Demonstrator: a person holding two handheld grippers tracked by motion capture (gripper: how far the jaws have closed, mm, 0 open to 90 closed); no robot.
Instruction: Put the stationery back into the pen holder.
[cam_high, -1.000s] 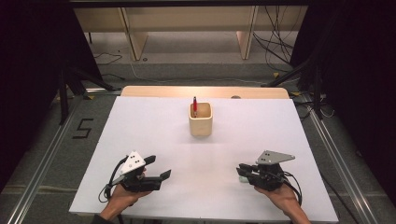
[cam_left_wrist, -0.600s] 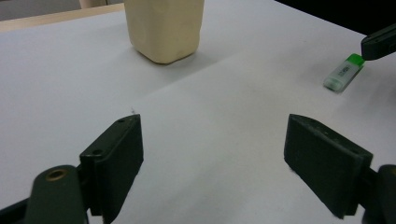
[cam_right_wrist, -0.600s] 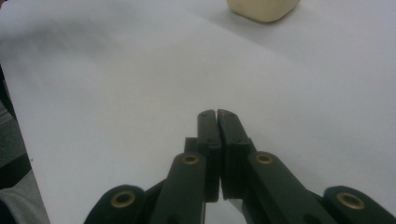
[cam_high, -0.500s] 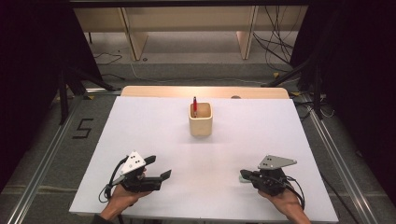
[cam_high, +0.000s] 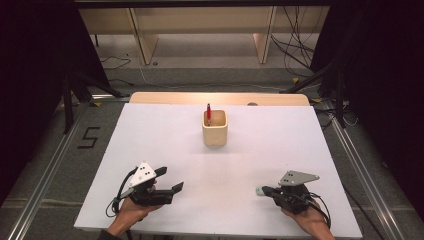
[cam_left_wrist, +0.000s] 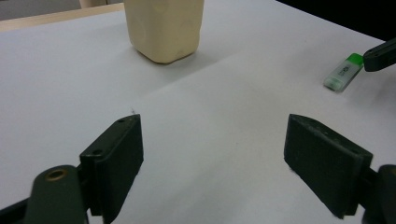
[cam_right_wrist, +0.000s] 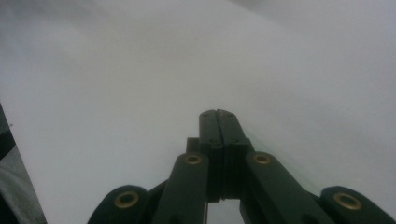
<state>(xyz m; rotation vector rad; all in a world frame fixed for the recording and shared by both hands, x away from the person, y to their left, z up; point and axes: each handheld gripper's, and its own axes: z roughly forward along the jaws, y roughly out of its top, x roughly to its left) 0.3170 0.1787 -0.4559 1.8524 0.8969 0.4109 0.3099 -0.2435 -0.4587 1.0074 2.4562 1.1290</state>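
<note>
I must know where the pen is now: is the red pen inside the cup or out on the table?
Inside. The red pen stands upright in the beige cup, its top above the rim.

A beige holder (cam_high: 215, 131) with a red pen (cam_high: 208, 113) stands on the white table (cam_high: 280, 135).
</note>
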